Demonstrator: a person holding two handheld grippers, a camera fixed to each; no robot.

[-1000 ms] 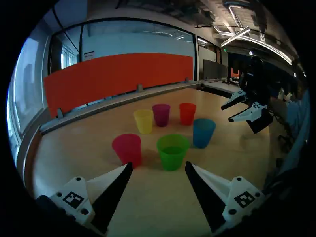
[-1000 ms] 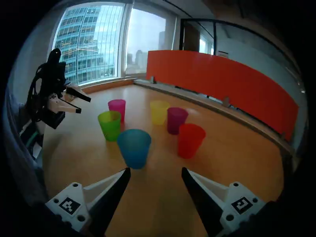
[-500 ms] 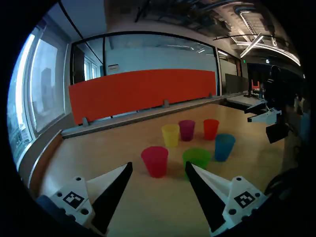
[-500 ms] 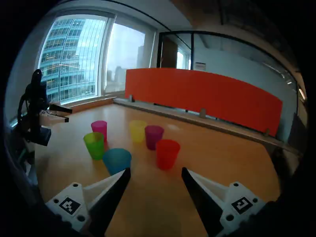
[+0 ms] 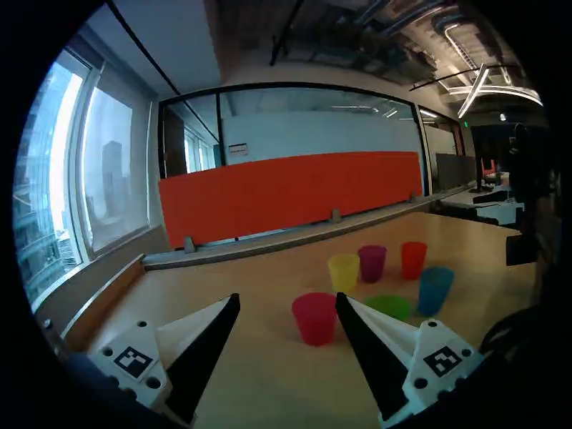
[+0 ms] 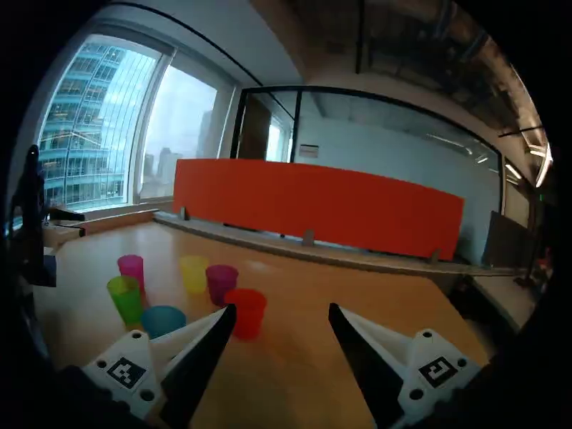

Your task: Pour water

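Several plastic cups stand grouped on a wooden table [image 5: 250, 286]. In the left gripper view my left gripper [image 5: 286, 304] is open and empty, with a pink cup [image 5: 314, 318] just past its tips. A green cup [image 5: 390, 306] sits partly behind the right finger, and blue [image 5: 435, 289], yellow [image 5: 344, 272], purple [image 5: 372, 262] and red [image 5: 413, 259] cups stand beyond. In the right gripper view my right gripper [image 6: 279, 314] is open and empty. A red cup [image 6: 247, 312] is nearest, and a blue cup [image 6: 161, 321] is partly behind its left finger.
An orange partition [image 5: 293, 189] runs along the table's far edge, with glass walls behind and tall windows [image 6: 79, 157] to one side. The other gripper [image 6: 32, 229] appears at the left edge of the right gripper view. Bare tabletop [image 6: 357, 286] lies right of the cups.
Both grippers have pulled back and tilted upward. The cups have shrunk and dropped lower in each view, shifting right in the left gripper view and left in the right. Both grippers stayed open.
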